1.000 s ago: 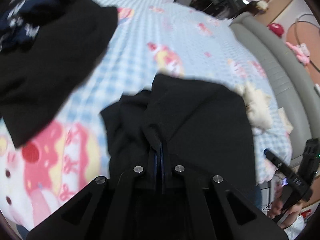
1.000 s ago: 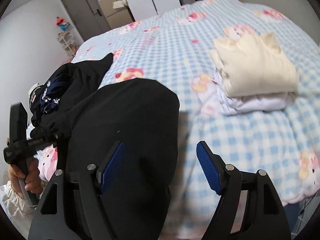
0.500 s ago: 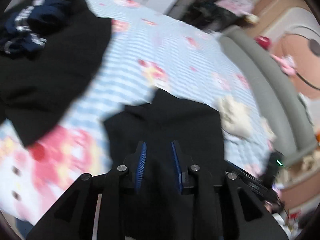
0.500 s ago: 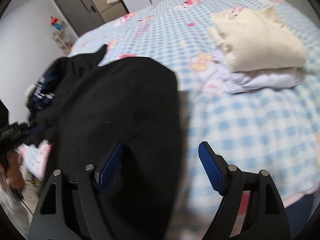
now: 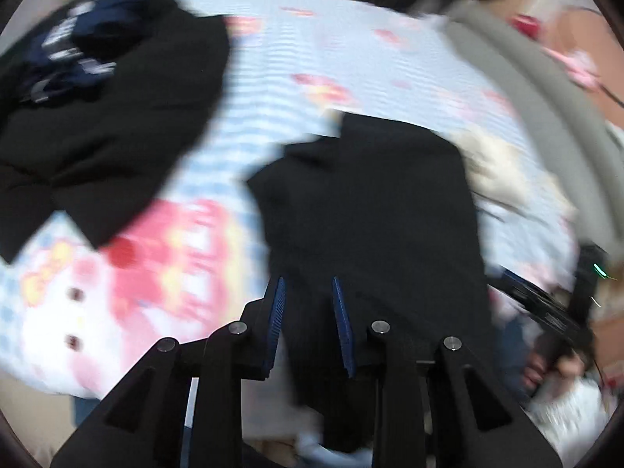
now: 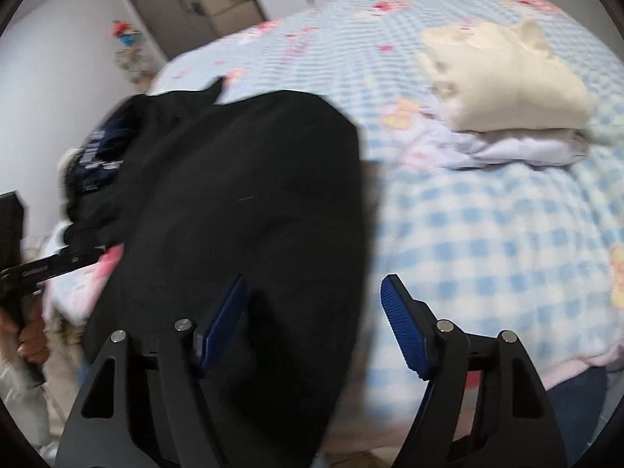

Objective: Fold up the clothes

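Observation:
A black garment (image 5: pixel 382 202) lies folded on the blue checked bed cover (image 5: pixel 273 78). My left gripper (image 5: pixel 308 284) hovers over its near left part. Its jaws are opening and the blue pads stand apart, with cloth below them but not pinched. In the right wrist view the same black garment (image 6: pixel 241 202) fills the left half. My right gripper (image 6: pixel 316 292) is wide open above the garment's right edge, with jaws closing slightly and nothing pinched between them. Its left finger is over the cloth, and its right finger is over the bed cover (image 6: pixel 487 234).
A heap of dark clothes (image 5: pixel 97 109) with a navy printed piece lies at the far left. A folded cream garment (image 6: pixel 507 82) rests on a white one (image 6: pixel 518 148) at the right. A grey headboard (image 5: pixel 526 89) borders the bed. A hand (image 6: pixel 31 339) holds the left gripper's handle.
My left gripper has let go of the black garment, opened and lifted back from it. The right gripper stayed open and sank slightly toward the garment's right edge.

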### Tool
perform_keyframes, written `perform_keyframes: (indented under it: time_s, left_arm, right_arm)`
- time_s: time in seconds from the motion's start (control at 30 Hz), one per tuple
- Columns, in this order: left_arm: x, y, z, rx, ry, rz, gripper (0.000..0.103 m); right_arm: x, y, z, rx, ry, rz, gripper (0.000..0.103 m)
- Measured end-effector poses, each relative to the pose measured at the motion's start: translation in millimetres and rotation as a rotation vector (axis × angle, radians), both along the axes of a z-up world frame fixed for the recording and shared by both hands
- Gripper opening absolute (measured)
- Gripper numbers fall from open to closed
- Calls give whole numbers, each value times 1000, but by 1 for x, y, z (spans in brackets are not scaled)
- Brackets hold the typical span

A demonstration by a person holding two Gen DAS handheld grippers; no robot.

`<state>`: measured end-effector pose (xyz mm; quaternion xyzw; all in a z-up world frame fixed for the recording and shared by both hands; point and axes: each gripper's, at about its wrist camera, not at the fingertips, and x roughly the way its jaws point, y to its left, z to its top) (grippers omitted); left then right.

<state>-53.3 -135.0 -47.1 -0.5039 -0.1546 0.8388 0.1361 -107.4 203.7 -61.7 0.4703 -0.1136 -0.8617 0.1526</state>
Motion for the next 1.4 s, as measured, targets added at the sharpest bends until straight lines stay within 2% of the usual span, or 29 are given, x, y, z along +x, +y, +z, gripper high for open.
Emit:
perform_keyframes:
  time_s: [0.07, 0.13, 0.2, 0.27, 0.33, 0.4, 0.47, 0.57, 0.63, 0.73, 0.87, 0.9, 1.0, 1.07, 1.17, 1.2, 1.27, 1.3, 1.4]
  left_arm:
    - [17, 21, -2, 68, 32, -93, 37]
    - [30, 37, -17, 102, 28, -141, 39]
    - [32, 41, -36, 25, -21, -137, 38]
    - [31, 36, -49, -62, -63, -124, 21]
    - [32, 23, -50, -165, -72, -91, 21]
    - [31, 9, -50, -324, -89, -32, 47]
    - [30, -17, -52, -356, -134, 38, 45]
    - [37, -37, -38, -160, -96, 51, 45]
    - [43, -35, -26, -52, -39, 15, 48]
    - [50, -11, -20, 0, 24, -90, 52]
    - [56, 8, -32, -58, -9, -152, 53]
    - [53, 6, -29, -31, -7, -143, 53]
    - [64, -13, -14, 128, 63, -108, 53]
    - [70, -14, -5, 170, 116, -126, 56]
    - [66, 5, -10, 70, 108, -159, 58]
    - [61, 13, -18, -2, 76, -159, 57]
    - [52, 25, -43, -181, -20, -150, 41]
    - [49, 28, -53, -243, -60, -145, 41]
    - [43, 15, -58, -239, -122, -110, 43]
  right_arm:
    - [8, -6, 5, -52, 1, 54, 74]
    - [12, -13, 3, -40, -7, 86, 74]
    - [13, -18, -7, 6, -34, 95, 74]
    - [19, -23, -12, 50, -56, 89, 75]
    - [23, -19, -14, 82, -63, 75, 76]
    - [26, -10, -15, 90, -77, 33, 81]
    - [33, -4, -15, 106, -91, -21, 81]
    - [36, 9, -10, 50, -87, -46, 80]
    - [38, 10, -4, 14, -75, -14, 80]
    - [40, 2, 2, -9, -56, 50, 80]
    - [44, -15, -11, 81, -98, 109, 81]
    - [47, -17, -13, 96, -103, 111, 81]
    - [48, -15, -13, 70, -109, 111, 82]
    - [48, -11, -12, 57, -111, 99, 82]
    - [50, -8, -16, 54, -125, 97, 83]
    - [55, -11, -16, 56, -123, 100, 84]
    - [62, -14, -19, 60, -121, 102, 84]
    - [63, -14, -20, 60, -121, 101, 84]
    - [63, -13, -25, 51, -132, 86, 84]
